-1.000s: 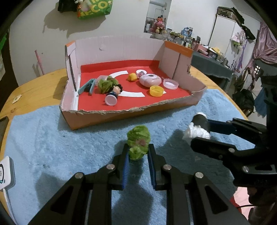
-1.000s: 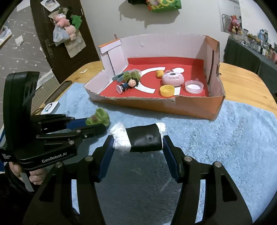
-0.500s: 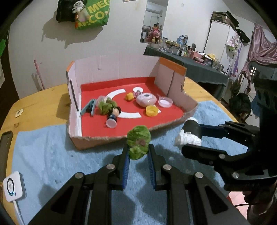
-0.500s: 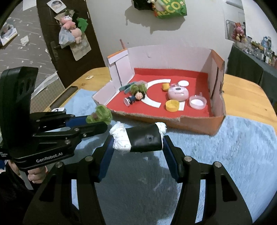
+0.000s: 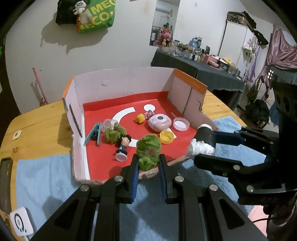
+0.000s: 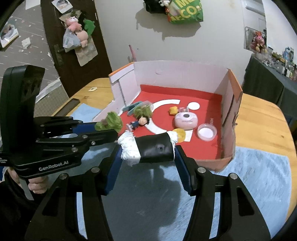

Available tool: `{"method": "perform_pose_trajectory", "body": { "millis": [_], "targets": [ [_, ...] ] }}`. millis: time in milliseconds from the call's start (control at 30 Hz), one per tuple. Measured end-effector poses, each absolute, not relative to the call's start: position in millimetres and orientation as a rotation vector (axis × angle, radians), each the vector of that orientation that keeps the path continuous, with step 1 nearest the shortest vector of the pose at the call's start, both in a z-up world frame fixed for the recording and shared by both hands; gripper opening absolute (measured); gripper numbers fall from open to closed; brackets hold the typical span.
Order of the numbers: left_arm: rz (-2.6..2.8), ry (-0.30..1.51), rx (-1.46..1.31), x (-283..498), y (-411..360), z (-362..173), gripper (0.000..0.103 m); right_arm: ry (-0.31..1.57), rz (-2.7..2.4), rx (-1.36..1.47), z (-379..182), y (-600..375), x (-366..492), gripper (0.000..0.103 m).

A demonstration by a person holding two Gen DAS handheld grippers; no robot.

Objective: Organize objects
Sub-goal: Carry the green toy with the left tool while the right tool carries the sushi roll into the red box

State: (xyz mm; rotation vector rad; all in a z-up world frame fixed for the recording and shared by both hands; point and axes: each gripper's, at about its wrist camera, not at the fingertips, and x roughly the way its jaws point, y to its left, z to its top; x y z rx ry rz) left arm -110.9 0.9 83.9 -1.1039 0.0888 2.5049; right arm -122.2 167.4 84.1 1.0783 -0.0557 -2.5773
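Over the near edge of the shallow cardboard box with a red floor (image 5: 120, 103), seen from the left wrist cam, the left gripper (image 5: 148, 166) is pinching a crumpled green leafy toy w/ a brownish spot (image 5: 148, 151) between its blue pads, jaws tight on it. Inside the box are lying a teal plastic clip (image 5: 93, 133), a second green leafy clump (image 5: 114, 133), a small doll figure w/ dark hair & a white round base (image 5: 122, 147), a yellow bottle cap (image 5: 166, 137), a pink rounded case (image 5: 159, 122), a clear round lid (image 5: 181, 123) & a small yellow lump (image 5: 140, 118). To the right, the right gripper (image 5: 204, 142) is carrying a black cylinder w/ white crumpled ends (image 5: 203, 141) near the box's right front corner. A green bag on the wall (image 5: 96, 17) is showing "MEG" & "CO". The box is sitting on a wooden table (image 5: 37, 126) w/ a blue fuzzy mat (image 5: 46, 178).

From the right wrist cam, the right gripper (image 6: 147, 159) is clamping the black cylinder (image 6: 154, 149) crosswise, one pad at each end, over the mat (image 6: 259, 176) just short of the box's (image 6: 185, 74) front wall. The left gripper (image 6: 111, 128), at left, is reading "GenRobot.AI" on its body & gripping the green toy (image 6: 109, 123) above the box's left front corner. A hand (image 6: 36, 184) is wrapping its handle.
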Motion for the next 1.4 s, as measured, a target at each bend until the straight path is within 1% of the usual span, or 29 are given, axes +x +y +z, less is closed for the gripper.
{"method": "perform_pose_trajectory", "body": {
  "millis": [333,600,1100,1400],
  "targets": [
    [2.439,0.132,-1.219,-141,8,69,0.021,0.026,-2.534,1.238,72,175,-165,0.054],
    [2.422,0.162,-1.277,-149,8,59,0.021,0.016,-2.488,1.327,56,178,-179,0.054],
    [2.431,0.267,-1.357,-162,8,40,0.021,0.038,-2.452,1.42,42,178,-192,0.055],
    [2.445,0.256,-1.383,-171,1,35,0.021,0.03,-2.437,1.433,37,174,-200,0.054]
  ]
}}
